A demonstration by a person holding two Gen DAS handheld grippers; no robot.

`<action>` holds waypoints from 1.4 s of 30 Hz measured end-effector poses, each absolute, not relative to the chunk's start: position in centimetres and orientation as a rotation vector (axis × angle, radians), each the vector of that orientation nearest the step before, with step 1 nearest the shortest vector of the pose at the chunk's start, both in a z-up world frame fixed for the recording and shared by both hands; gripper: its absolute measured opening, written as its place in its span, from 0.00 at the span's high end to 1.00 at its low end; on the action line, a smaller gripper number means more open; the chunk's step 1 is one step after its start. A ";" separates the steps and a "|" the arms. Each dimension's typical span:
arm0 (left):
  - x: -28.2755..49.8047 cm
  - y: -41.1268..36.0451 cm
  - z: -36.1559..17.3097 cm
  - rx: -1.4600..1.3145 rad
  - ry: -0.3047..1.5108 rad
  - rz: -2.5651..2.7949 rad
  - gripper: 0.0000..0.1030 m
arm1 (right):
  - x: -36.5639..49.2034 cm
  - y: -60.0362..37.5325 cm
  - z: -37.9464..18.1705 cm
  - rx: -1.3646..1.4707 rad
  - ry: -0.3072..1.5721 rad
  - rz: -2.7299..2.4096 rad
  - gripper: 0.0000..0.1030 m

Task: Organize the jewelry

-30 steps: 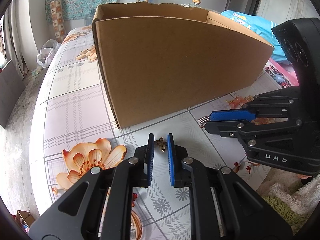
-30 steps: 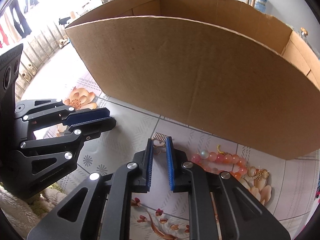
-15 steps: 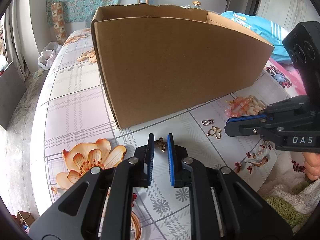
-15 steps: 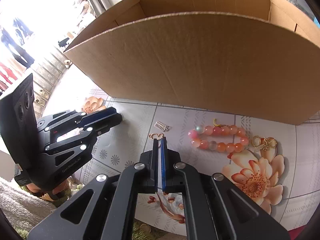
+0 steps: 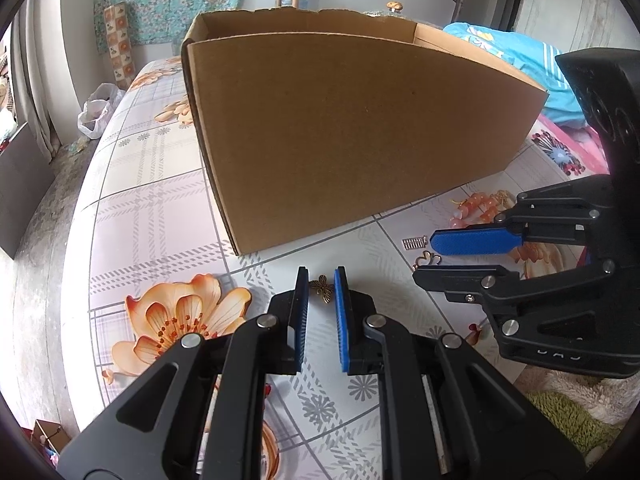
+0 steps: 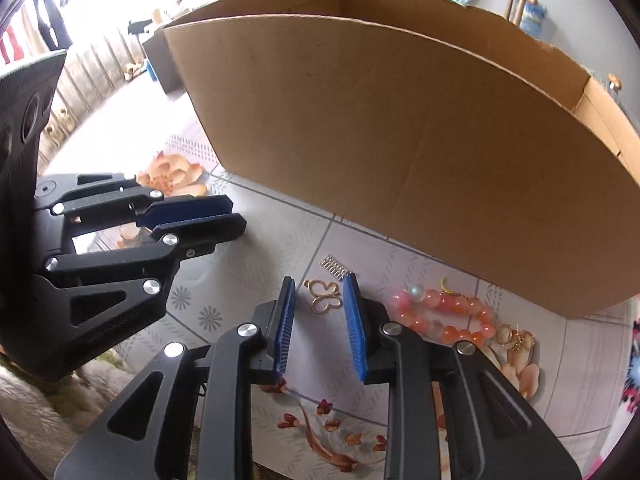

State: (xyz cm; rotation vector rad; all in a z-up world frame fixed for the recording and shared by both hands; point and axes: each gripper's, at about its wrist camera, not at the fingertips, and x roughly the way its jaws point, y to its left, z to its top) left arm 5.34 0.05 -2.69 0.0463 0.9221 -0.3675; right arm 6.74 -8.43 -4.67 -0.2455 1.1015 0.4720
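A small bronze butterfly charm (image 5: 323, 289) fills the narrow gap between the blue pads of my left gripper (image 5: 322, 280), which is shut on it in front of the cardboard box (image 5: 360, 140). My right gripper (image 6: 320, 280) points down at the table with its jaws opening. A gold butterfly pendant (image 6: 326, 298) lies between its pads, untouched. A silver comb piece (image 6: 335, 268) lies just beyond them. A pink bead bracelet (image 6: 444, 312) and gold earrings (image 6: 516, 338) lie to the right. In the left wrist view the right gripper (image 5: 424, 258) straddles the gold pendant (image 5: 428, 258).
The box's tall near wall (image 6: 400, 140) stands right behind the jewelry. The floral tablecloth (image 5: 160, 208) runs to the table's left edge, with a plastic bag (image 5: 96, 112) on the floor beyond. A fuzzy rug (image 5: 572, 412) lies below the table's near right edge.
The right gripper was shut and drawn back half a second ago; now it is close over the gold pendant with its jaws apart. The left gripper and its charm have not moved.
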 end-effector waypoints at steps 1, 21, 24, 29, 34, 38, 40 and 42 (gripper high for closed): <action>5.3 0.1 -2.7 0.046 0.921 -0.368 0.89 | 6.8 -8.5 -4.6 -0.238 1.109 0.474 0.86; 4.8 1.1 -2.4 0.037 0.921 -0.384 0.89 | 7.5 -12.2 -4.0 -0.124 1.129 0.482 1.00; 4.7 1.0 -2.4 0.044 0.925 -0.382 0.89 | 7.4 -12.5 -3.8 -0.107 1.152 0.469 0.92; 4.7 0.7 -2.4 0.042 0.927 -0.379 0.89 | 7.3 -12.7 -4.1 -0.071 1.151 0.439 0.70; 4.8 0.7 -2.4 0.041 0.928 -0.380 0.89 | 7.0 -11.5 -4.5 -0.163 1.114 0.424 0.70; 4.9 0.7 -2.4 0.038 0.927 -0.382 0.89 | 6.5 -10.8 -4.2 -0.217 1.092 0.416 0.71; 4.9 0.7 -2.4 0.035 0.927 -0.383 0.89 | 6.5 -10.8 -4.2 -0.214 1.093 0.419 0.74; 4.9 0.7 -2.4 0.033 0.926 -0.385 0.89 | 6.4 -10.8 -4.1 -0.206 1.094 0.423 0.80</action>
